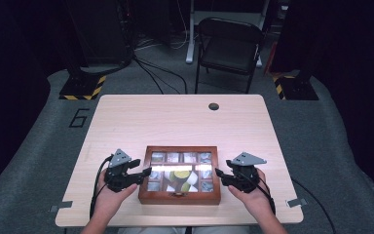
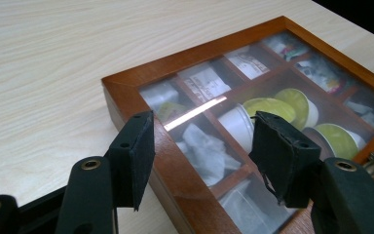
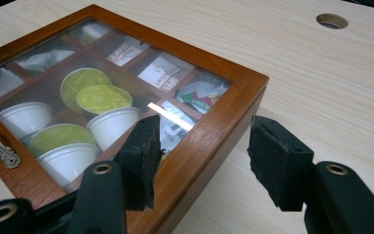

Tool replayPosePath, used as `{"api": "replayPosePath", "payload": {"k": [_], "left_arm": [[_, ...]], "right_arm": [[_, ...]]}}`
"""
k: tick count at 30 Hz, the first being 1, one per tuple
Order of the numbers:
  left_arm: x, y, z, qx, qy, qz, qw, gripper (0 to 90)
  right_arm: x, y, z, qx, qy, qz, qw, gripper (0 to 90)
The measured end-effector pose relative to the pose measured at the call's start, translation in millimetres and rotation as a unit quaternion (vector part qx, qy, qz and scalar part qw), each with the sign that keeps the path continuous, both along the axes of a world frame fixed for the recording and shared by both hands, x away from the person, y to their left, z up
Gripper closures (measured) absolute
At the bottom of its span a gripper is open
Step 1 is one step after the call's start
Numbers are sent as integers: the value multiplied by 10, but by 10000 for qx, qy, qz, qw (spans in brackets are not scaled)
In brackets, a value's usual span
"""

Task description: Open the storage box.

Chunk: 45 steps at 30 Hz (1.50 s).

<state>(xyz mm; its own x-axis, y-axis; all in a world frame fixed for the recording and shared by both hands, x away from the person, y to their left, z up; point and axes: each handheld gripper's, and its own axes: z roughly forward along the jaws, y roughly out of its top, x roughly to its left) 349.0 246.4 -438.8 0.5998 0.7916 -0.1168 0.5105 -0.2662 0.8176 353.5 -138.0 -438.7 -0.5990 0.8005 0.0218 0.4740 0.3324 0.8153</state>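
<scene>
A brown wooden box (image 1: 180,197) with a glass lid lies at the near middle of the table. Through the glass I see compartments with sachets and several green-topped pods (image 2: 272,105) (image 3: 97,97). A metal latch (image 3: 0,141) sits on its front edge. My left gripper (image 1: 145,173) is at the box's left side; in the left gripper view its open jaws (image 2: 204,131) straddle the box's left rim (image 2: 126,87) without pressing on it. My right gripper (image 1: 219,173) mirrors it at the right side, its open jaws (image 3: 202,136) standing on either side of the right rim (image 3: 214,131).
The light wooden table (image 1: 175,122) has a round cable hole (image 1: 214,106) (image 3: 331,20) near its far edge. A black folding chair (image 1: 229,44) stands beyond the table. Cables run on the floor behind.
</scene>
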Motion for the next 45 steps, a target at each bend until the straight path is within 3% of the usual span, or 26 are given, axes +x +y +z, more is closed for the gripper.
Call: {"api": "replayPosePath", "payload": {"k": [9, 13, 21, 26, 30, 33, 41, 42, 45], "left_arm": [[-214, -12, -90, 58, 75, -346, 9994, 430], [-282, 30, -118, 63, 8, -358, 9993, 403], [-410, 78, -271, 115, 98, -341, 9993, 338], [-485, 47, -366, 330, 195, -485, 9981, 355], [-516, 43, -410, 384, 242, -474, 9978, 380], [-514, 75, -429, 307, 318, -478, 9979, 385], [-537, 78, -475, 453, 357, -569, 9967, 387], [-536, 68, -481, 576, 325, -593, 9960, 387], [-533, 62, -486, 633, 363, -624, 9954, 395]], "right_arm": [[-143, 108, -44, 24, 45, 378, 9993, 453], [-236, 147, -87, 8, 52, 534, 9986, 446], [-395, 122, -195, -101, 121, 697, 9974, 398], [-510, 58, -276, -197, 169, 812, 9964, 395], [-532, 37, -344, -242, 281, 844, 9957, 403], [-514, 29, -391, -214, 421, 870, 9951, 405], [-502, 27, -438, -172, 445, 965, 9942, 396], [-508, 39, -447, -307, 402, 986, 9938, 402], [-528, 72, -465, -555, 323, 979, 9931, 421]]}}
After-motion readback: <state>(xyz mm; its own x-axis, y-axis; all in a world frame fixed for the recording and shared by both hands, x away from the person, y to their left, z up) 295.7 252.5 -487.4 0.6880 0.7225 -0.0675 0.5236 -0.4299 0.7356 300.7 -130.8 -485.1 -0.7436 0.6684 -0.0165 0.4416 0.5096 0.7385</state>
